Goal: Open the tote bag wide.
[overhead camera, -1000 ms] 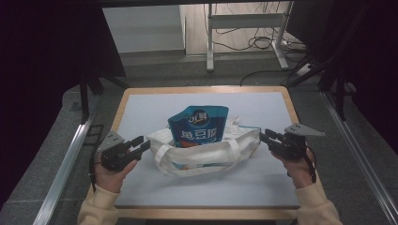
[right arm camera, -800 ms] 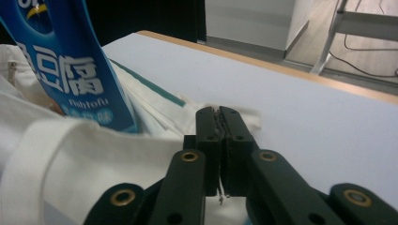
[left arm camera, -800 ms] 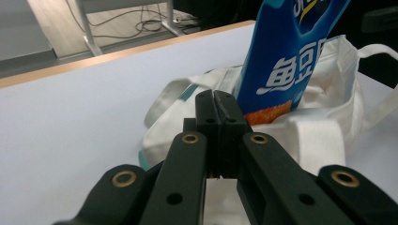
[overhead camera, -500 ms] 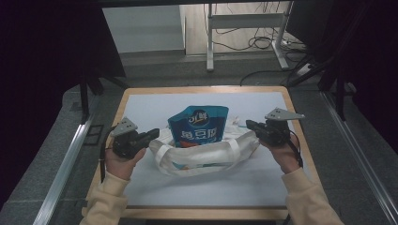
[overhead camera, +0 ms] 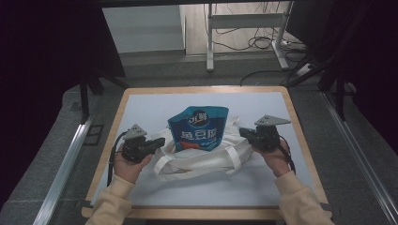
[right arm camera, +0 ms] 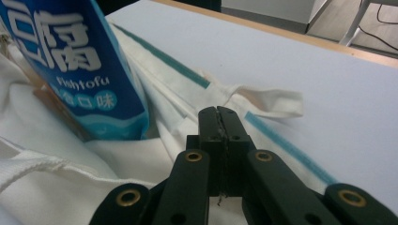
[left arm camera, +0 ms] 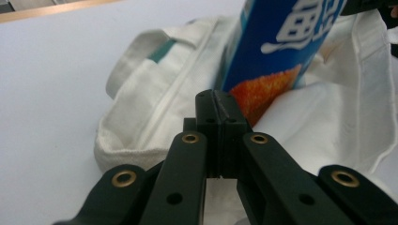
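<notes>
snack pouch (overhead camera: 200,128) in tote bag (overhead camera: 202,157) | bag mid-table (overhead camera: 141,105) | hand-held grippers flank it

Both forearms reach in low, the left hand-held gripper (overhead camera: 162,140) and the right hand-held gripper (overhead camera: 241,131) pointing inward toward each other, jaws pressed together.

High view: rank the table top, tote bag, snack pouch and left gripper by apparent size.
1. table top
2. white tote bag
3. blue snack pouch
4. left gripper, shut, roughly the same size as the right gripper
</notes>
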Motion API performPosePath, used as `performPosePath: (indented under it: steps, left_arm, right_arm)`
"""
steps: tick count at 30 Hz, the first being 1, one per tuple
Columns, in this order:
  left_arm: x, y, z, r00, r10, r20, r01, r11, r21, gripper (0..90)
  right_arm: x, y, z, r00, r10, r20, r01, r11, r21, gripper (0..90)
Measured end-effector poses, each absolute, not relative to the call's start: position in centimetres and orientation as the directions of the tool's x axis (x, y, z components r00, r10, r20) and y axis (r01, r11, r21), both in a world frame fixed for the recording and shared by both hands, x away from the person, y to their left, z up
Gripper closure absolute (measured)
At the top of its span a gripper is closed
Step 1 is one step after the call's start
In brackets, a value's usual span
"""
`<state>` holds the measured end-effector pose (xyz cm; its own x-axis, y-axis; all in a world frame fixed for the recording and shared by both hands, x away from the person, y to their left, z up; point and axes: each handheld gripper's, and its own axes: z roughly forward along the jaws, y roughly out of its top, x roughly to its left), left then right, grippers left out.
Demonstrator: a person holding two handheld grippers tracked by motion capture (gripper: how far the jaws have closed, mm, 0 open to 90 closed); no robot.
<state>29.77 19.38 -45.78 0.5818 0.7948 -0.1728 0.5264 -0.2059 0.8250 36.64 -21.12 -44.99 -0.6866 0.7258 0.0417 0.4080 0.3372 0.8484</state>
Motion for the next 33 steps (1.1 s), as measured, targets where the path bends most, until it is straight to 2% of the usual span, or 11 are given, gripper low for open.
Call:
performPosePath:
  steps: [13,33]
  left_arm:
    - [29.2,19.0,-48.8,0.582,0.794,-0.178,0.590,-0.261,0.764,89.6]
    - [29.6,18.8,-50.1,0.576,0.792,-0.203,0.618,-0.259,0.742,89.7]
  right_arm:
    - [35.5,-21.5,-48.2,-0.694,0.719,0.041,0.442,0.381,0.812,88.8]
    - [35.0,-21.7,-50.6,-0.693,0.719,0.055,0.481,0.404,0.778,89.0]
